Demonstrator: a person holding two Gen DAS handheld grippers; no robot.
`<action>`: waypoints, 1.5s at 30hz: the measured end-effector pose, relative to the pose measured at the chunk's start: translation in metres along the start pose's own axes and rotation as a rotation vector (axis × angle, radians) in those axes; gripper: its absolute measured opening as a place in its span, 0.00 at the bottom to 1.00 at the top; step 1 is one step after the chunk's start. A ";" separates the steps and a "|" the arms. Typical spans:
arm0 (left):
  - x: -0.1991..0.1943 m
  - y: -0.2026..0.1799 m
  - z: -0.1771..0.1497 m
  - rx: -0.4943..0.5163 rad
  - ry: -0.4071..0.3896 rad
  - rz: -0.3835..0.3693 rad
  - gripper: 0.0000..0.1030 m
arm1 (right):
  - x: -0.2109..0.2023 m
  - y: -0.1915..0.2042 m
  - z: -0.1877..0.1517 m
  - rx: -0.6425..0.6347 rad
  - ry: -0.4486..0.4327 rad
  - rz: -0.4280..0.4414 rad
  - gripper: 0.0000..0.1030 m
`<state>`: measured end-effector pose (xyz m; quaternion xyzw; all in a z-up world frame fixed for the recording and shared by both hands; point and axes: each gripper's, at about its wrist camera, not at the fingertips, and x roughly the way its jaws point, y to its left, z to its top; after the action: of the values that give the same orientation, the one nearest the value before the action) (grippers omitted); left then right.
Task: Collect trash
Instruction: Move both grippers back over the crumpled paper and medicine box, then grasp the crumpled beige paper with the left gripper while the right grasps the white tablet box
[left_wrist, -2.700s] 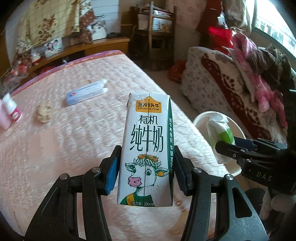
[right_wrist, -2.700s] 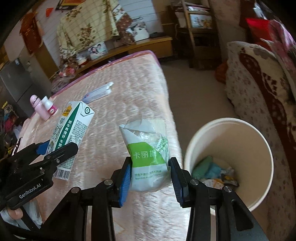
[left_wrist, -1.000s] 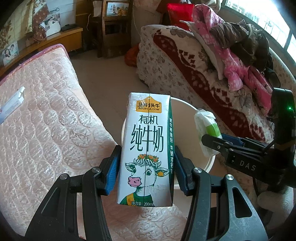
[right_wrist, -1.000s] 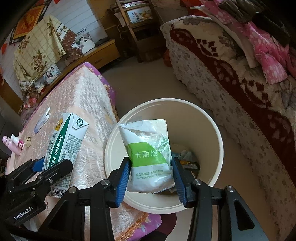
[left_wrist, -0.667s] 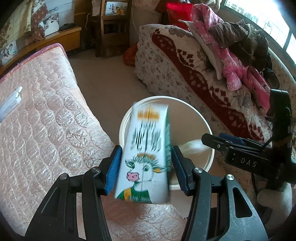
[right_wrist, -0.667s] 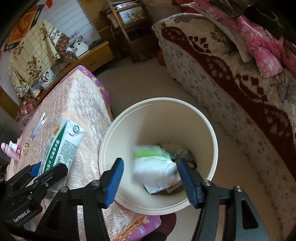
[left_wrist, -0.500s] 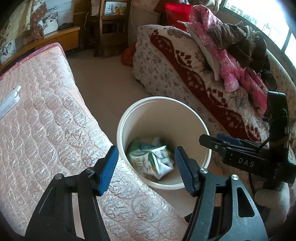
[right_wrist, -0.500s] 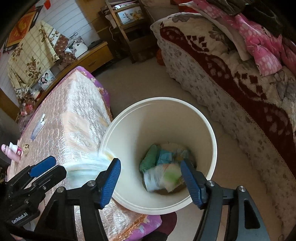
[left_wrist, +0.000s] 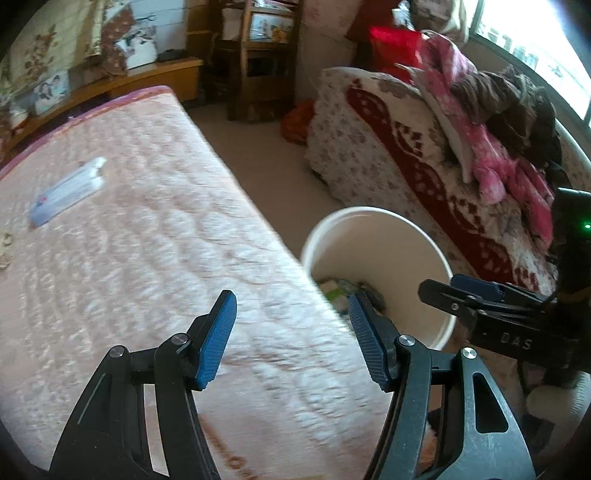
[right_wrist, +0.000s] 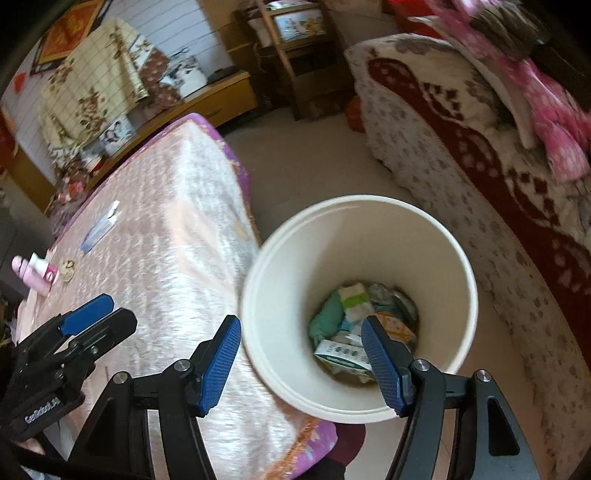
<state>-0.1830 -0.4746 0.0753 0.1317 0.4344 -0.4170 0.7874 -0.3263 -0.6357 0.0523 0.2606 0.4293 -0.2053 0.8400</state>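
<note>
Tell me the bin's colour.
Cream-white bin, inside and out; clearest in the right wrist view.

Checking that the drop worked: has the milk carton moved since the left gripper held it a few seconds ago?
Yes. It has left the open left gripper and now lies down inside the white bin, as the carton among other trash.

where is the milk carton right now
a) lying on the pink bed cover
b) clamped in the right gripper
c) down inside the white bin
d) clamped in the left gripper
c) The milk carton lies on the trash at the bottom of the white bin, while the left gripper and the right gripper are both open with nothing between their pads.
</note>
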 end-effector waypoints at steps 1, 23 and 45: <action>-0.002 0.005 0.000 -0.005 -0.002 0.008 0.60 | 0.001 0.004 0.000 -0.007 0.000 0.004 0.64; -0.078 0.250 -0.021 -0.329 -0.057 0.292 0.60 | 0.076 0.198 0.014 -0.327 0.083 0.158 0.68; -0.073 0.362 0.024 -0.423 -0.086 0.283 0.60 | 0.234 0.346 0.172 -0.459 0.027 0.012 0.68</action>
<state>0.0897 -0.2251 0.0914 0.0055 0.4554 -0.2076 0.8657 0.1044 -0.4997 0.0350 0.0680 0.4745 -0.0938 0.8726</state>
